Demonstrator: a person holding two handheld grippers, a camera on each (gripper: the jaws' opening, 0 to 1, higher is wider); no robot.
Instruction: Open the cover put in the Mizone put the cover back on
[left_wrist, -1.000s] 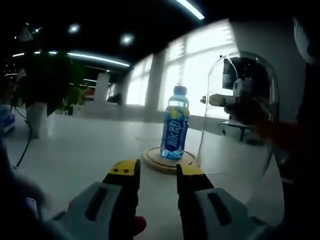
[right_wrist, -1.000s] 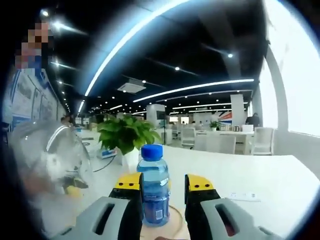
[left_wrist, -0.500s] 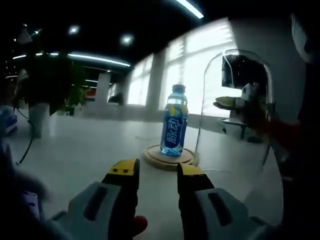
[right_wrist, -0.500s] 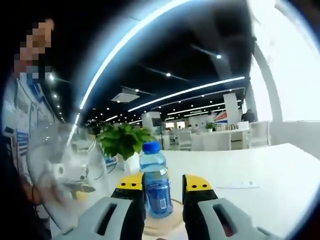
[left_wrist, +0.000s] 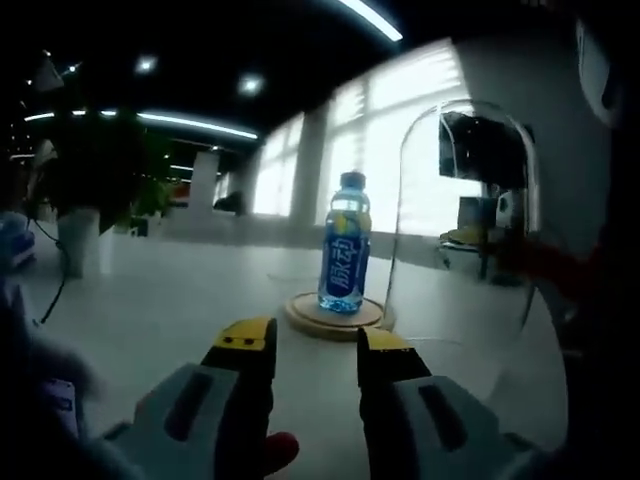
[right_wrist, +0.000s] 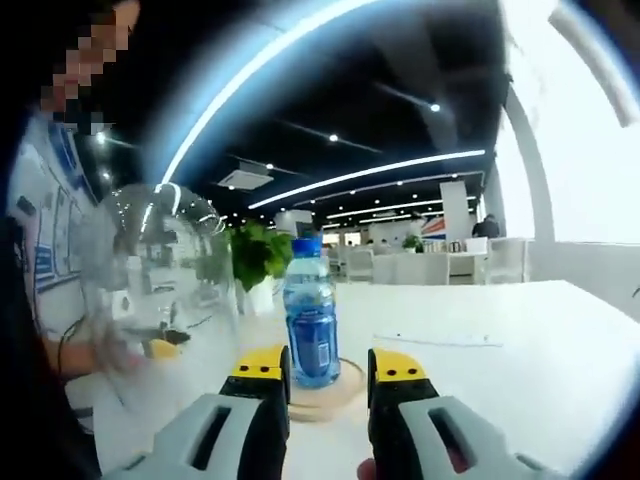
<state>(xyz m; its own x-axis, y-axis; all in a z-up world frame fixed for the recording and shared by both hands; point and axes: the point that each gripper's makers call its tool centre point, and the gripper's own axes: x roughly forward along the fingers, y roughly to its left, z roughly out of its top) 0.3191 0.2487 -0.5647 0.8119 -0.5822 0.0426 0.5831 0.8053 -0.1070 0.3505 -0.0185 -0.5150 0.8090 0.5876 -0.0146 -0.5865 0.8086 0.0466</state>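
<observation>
In the left gripper view, the left gripper is seen at the bottom centre with its yellow-tipped jaws parted by a narrow gap and nothing between them; the clear glass cover stands at the right of the frame, though what carries it cannot be made out. In the right gripper view, the right gripper is likewise held at the bottom centre, its jaws a little apart and empty, with the bottle base seen beyond the gap. The Mizone bottle is found upright at the centre of the frame on the round wooden base, which rests on the white table. The bottle appears to have been placed already, so lowering the cover is judged to be the step in hand. For this, the cover should be kept upright, centred over the bottle cap, and brought straight down so that its rim meets the base evenly without knocking the bottle. A potted plant is visible behind the bottle, just left of centre.
</observation>
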